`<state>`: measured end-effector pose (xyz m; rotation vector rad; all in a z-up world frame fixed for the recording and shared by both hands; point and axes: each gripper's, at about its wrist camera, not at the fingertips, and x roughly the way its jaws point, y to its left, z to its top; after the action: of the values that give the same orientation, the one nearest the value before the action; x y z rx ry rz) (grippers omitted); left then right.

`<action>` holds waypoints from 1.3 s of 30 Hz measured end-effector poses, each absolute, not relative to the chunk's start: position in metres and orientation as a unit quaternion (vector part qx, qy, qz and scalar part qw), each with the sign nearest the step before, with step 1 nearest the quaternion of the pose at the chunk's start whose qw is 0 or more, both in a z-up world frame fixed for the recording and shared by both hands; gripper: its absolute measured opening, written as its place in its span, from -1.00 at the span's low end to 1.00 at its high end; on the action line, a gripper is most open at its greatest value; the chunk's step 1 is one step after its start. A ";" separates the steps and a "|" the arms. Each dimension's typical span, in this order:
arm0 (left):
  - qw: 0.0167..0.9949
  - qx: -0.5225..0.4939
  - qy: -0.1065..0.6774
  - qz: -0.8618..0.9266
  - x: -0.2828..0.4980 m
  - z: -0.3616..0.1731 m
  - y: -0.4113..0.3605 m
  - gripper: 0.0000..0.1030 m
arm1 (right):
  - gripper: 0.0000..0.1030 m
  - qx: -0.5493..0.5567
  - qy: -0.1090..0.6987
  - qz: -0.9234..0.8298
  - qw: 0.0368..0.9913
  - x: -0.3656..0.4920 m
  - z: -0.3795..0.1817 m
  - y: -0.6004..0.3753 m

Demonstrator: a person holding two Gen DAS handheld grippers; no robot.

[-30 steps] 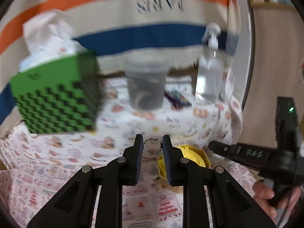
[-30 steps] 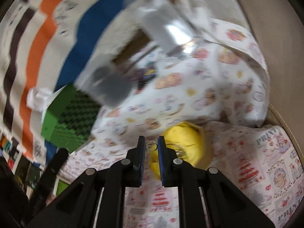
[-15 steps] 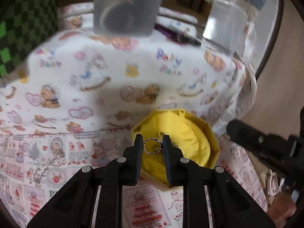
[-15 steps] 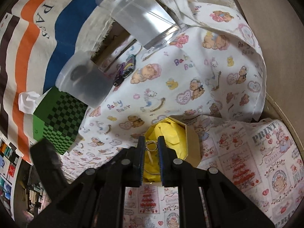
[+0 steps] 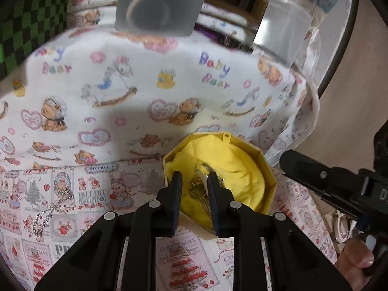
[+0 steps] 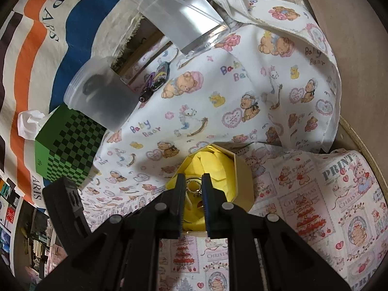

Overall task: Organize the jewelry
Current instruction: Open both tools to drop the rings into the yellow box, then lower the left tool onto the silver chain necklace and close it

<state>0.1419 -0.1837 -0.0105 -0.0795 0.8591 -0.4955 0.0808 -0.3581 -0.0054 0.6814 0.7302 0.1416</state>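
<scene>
The left gripper (image 5: 192,181) now hangs over the yellow box (image 5: 265,169), having dropped from well above it, where the green checkered box and striped cloth filled its view. Its jaws have just been opening, and the ring (image 5: 197,189) once pinched between them now lies on the box's yellow lining, just below the tips.

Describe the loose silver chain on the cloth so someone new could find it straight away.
Start at the yellow octagonal box on the printed tablecloth, seen from the left wrist camera. Look left, across the Christmas-print patches, to the silver chain lying in a loose diagonal line. It is the only jewelry outside the box, flat on the cloth.
</scene>
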 end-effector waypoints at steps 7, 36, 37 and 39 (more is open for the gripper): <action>0.908 -0.031 0.356 -0.219 0.126 0.023 -0.170 -0.21 | -0.51 0.325 0.337 0.077 0.880 0.076 0.001 -0.359; 0.941 0.009 0.335 -0.045 0.124 -0.015 -0.036 0.78 | 0.81 0.162 0.315 -0.011 0.935 0.068 0.014 -0.297; 0.937 0.007 0.345 -0.046 0.127 -0.018 -0.035 0.78 | 0.82 0.158 0.314 -0.016 0.936 0.068 0.014 -0.296; 0.934 0.013 0.354 -0.037 0.130 -0.022 -0.035 0.78 | 0.86 0.150 0.313 -0.020 0.938 0.068 0.014 -0.294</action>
<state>0.1304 -0.0351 -0.0221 0.0260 0.7237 -0.0759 0.0680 -0.2938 0.0140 0.3058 0.6392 -0.0400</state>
